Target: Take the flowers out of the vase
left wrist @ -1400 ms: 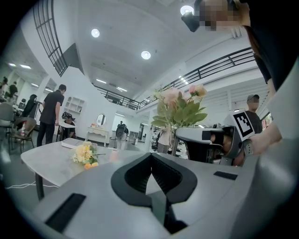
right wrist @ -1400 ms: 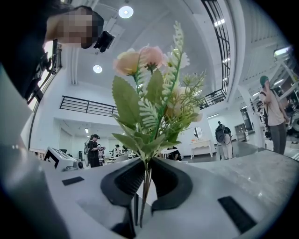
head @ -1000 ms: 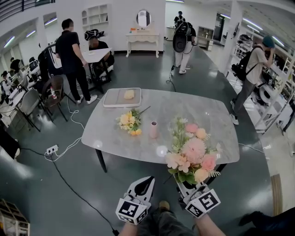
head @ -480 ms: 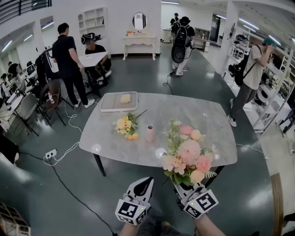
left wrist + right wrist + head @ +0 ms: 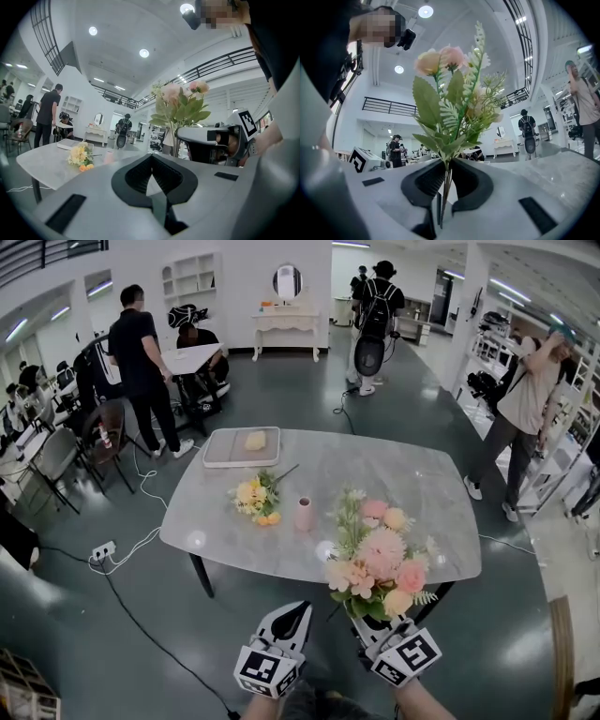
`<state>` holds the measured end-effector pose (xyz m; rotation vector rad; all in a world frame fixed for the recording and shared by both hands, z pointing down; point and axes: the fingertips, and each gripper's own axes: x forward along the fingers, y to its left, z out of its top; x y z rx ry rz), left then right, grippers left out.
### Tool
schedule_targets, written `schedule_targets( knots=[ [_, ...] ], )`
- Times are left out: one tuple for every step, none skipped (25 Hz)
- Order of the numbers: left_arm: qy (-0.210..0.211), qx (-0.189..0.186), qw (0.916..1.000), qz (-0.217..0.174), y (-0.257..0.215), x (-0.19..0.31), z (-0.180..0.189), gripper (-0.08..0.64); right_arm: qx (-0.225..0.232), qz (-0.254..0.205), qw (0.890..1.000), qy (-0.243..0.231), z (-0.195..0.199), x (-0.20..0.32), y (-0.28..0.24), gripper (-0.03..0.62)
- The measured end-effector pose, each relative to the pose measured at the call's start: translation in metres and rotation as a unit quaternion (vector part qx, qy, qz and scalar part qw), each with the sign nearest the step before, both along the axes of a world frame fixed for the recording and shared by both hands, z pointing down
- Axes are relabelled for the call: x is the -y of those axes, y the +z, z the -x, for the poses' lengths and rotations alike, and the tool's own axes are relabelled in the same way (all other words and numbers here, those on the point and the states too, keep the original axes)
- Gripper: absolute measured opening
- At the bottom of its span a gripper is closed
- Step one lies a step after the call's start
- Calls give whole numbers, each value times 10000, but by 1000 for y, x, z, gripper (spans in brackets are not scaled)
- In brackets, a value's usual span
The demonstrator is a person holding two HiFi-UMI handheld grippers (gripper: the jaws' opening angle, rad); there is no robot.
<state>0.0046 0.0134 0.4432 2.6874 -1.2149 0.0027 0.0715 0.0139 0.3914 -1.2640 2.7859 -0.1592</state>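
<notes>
My right gripper [image 5: 367, 623] [image 5: 446, 177] is shut on the stems of a pink and peach bouquet [image 5: 379, 562] [image 5: 454, 101], held upright over the near edge of the marble table [image 5: 422, 482]. A small pink vase [image 5: 304, 514] [image 5: 108, 156] stands empty at the table's middle. To its left a yellow bouquet [image 5: 255, 494] [image 5: 79, 156] lies flat on the tabletop. My left gripper [image 5: 291, 622] [image 5: 151, 176] is shut with nothing in it, level and beside the right one, short of the table's near edge.
A grey tray [image 5: 242, 447] with a pale lump lies at the table's far left. Several people stand or sit around the room; one in a beige top [image 5: 527, 399] is close to the table's right end. A cable and power strip [image 5: 103, 549] lie on the floor at left.
The pink bouquet in my right gripper has barely shifted. The person with a backpack at the back has walked further away; the one at right has stepped nearer.
</notes>
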Motion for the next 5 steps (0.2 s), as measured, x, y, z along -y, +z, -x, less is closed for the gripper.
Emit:
schedule_targets(
  knots=[
    [-4,4,10000,-5,-1,1,0,14,9,-1,10000,-5,0,0,-1,52],
    [-11,6,10000,-2,-1,1,0,14,18,-1,10000,-12,0,1,-1,52],
    [-18,8,10000,7,-1,1,-1,14,26,1,10000,-18,0,1,-1,52],
    [-23,10,10000,18,-1,2,-1,14,33,4,10000,-24,0,1,-1,52],
    [-26,11,10000,30,-1,2,-2,14,41,7,10000,-31,-1,1,-1,52]
  ],
)
